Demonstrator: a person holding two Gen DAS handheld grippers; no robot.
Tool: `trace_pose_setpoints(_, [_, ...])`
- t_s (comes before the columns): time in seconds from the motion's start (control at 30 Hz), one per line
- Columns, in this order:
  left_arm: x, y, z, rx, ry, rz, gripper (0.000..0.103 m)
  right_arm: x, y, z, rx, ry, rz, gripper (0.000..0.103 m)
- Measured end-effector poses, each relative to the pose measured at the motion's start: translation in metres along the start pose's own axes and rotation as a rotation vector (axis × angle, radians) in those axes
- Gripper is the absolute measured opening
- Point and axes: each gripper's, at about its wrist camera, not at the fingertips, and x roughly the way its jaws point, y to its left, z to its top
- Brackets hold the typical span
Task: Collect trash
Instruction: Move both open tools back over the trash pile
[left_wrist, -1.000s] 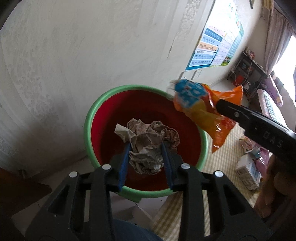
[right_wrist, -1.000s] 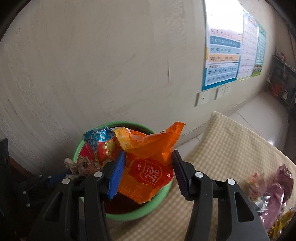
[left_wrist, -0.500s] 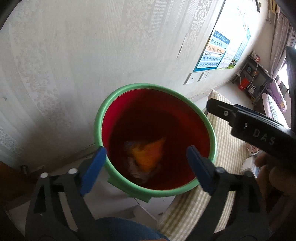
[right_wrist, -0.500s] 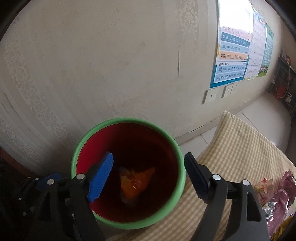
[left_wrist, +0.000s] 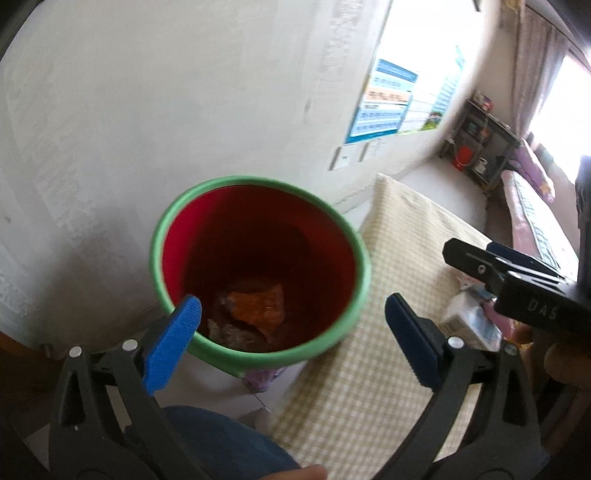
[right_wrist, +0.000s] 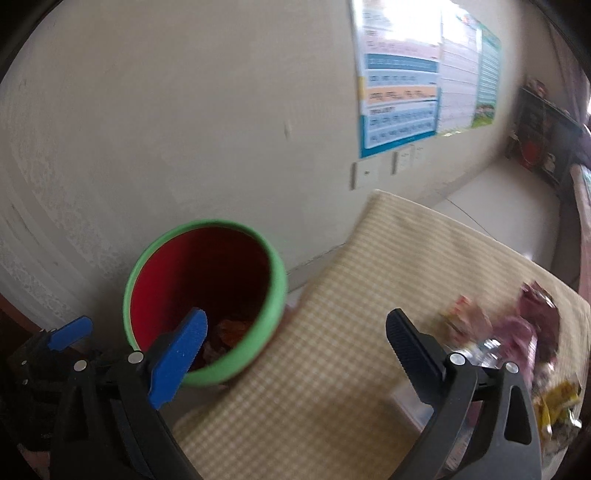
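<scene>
A red bin with a green rim (left_wrist: 258, 182) stands on the floor by the wall; it also shows in the right wrist view (right_wrist: 207, 225). An orange snack bag (left_wrist: 258, 310) and crumpled paper (left_wrist: 225, 332) lie at its bottom. My left gripper (left_wrist: 291, 321) is open and empty above the bin's near rim. My right gripper (right_wrist: 295, 332) is open and empty over the table edge beside the bin; it also shows in the left wrist view (left_wrist: 480, 258). Several wrappers (right_wrist: 517, 332) lie on the checked tablecloth (right_wrist: 332, 369).
A small white carton (left_wrist: 469, 325) lies on the tablecloth near the right gripper. A wall with posters (right_wrist: 406, 74) and sockets runs behind the bin. A dark shelf (left_wrist: 480, 147) and a bed stand at the far right.
Both grippers opened and dropped the crumpled paper and the orange bag into the bin. Both have since pulled back and swung right toward the table.
</scene>
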Motion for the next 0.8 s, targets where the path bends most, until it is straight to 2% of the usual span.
trace_pose_setpoints(0.13, [-0.006, -0.025, -0.003, 0.029, -0.001, -0.037, 0.097, -0.027, -0.028, -0.010, 0.050, -0.023, -0.024, 0.094])
trace_pose_setpoints(0.37, [-0.005, -0.077, -0.010, 0.105, 0.018, -0.108, 0.097, -0.075, -0.083, -0.037, 0.110, -0.050, -0.115, 0.095])
trace_pose_setpoints(0.6, [0.002, -0.119, -0.026, 0.178, 0.052, -0.166, 0.097, -0.108, -0.139, -0.079, 0.176, -0.034, -0.227, 0.095])
trace_pose_setpoints(0.8, [0.011, -0.149, -0.039, 0.228, 0.088, -0.207, 0.097, -0.123, -0.175, -0.116, 0.235, 0.001, -0.289, 0.095])
